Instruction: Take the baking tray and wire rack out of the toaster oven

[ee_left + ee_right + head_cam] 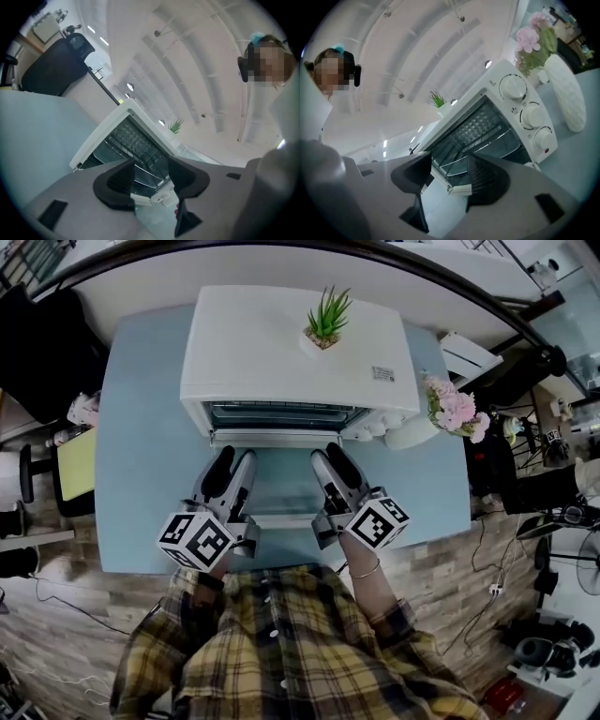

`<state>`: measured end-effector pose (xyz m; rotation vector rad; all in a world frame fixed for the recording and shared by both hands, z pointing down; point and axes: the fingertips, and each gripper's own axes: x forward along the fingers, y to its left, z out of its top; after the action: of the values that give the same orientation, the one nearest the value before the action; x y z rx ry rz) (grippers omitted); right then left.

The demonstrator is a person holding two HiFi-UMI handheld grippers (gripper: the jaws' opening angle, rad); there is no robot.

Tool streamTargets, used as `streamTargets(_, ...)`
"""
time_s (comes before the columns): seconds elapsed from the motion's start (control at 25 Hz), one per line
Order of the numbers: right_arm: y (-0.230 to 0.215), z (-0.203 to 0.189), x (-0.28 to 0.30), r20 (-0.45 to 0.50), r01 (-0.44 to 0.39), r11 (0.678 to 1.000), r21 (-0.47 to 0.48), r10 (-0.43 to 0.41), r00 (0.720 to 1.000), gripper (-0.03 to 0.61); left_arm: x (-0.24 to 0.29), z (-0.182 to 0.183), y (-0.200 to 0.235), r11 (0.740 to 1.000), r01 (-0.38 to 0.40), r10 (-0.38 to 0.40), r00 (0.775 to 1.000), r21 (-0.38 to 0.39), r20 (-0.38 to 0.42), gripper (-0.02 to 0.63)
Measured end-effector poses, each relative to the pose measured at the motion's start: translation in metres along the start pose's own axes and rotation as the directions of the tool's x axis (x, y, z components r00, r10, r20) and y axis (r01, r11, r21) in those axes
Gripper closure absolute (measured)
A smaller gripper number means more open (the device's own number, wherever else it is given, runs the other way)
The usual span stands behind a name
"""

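1. Head view puts both of your grippers level and side by side over the lowered door [281,486] of the white toaster oven [281,343]. The left gripper [234,460] is above the door's left part and the right gripper [328,456] above its right part, with a bare strip of glass between them. Both sets of tips point at the oven's open mouth and sit just short of it
2. Your left gripper is released. In the left gripper view its dark jaws stand wide apart and press on nothing. The door's white front edge shows low in the gap, with the oven cavity beyond it
3. Your right gripper is released too. The right gripper view shows its jaws spread and nothing clamped. The corner of the door's front edge lies in the gap, close to one pad, and you cannot tell from this view whether they touch
4. The wire rack [480,124] is inside the oven, straight ahead of both grippers' tips. The baking tray [501,146] sits on the level just below it. Neither gripper touches either one
5. Ahead and to the right of the right gripper are the oven's three knobs [513,86]. Further right, a white vase [565,91] holding pink flowers [532,35] stands on the blue counter [141,474]
6. A small potted plant [326,320] stands on the oven's top, beyond and above both grippers
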<state>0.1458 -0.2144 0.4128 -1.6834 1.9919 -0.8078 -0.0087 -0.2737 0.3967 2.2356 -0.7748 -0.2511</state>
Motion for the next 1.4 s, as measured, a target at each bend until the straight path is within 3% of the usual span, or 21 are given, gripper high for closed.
streamTargets(0.24, -0.023, -0.015, 0.03, -0.039, 0.007, 0.988, 0.155, -0.001, 0.999, 0.336, 0.027, -0.002, 0.018, 0.994, -0.005, 0.008, 0.999, -0.112, 0.034, 0.407)
streamTargets(0.48, -0.035, -0.019, 0.064, -0.008, -0.029, 0.94, 0.34, 0.033, 0.999, 0.337, 0.057, -0.018, 0.046, 0.969, -0.034, 0.038, 0.999, -0.246, 0.011, 0.416)
streamTargets(0.92, -0.066, -0.016, 0.094, 0.087, -0.056, 0.88, 0.471, 0.017, 0.996, 0.349, 0.098, -0.026, 0.068, 0.907, 0.044, -0.012, 0.997, -0.418, 0.079, 0.449)
streamTargets(1.12, -0.067, -0.013, 0.107, 0.146, -0.122, 0.845, 0.521, 0.052, 0.988, 0.435, 0.11, -0.024, 0.071, 0.866, 0.103, -0.038, 0.989, -0.489, 0.142, 0.474)
streamTargets(1.32, -0.07, -0.016, 0.109, 0.17, -0.122, 0.823, 0.555, 0.031, 0.985, 0.552, 0.114, -0.026, 0.078, 0.853, 0.098, -0.031, 0.99, -0.513, 0.138, 0.534)
streamTargets(1.4, -0.069, -0.018, 0.106, 0.17, -0.121, 0.819, 0.56, 0.028, 0.985, 0.555, 0.111, -0.028, 0.079, 0.86, 0.085, -0.027, 0.992, -0.503, 0.122, 0.572)
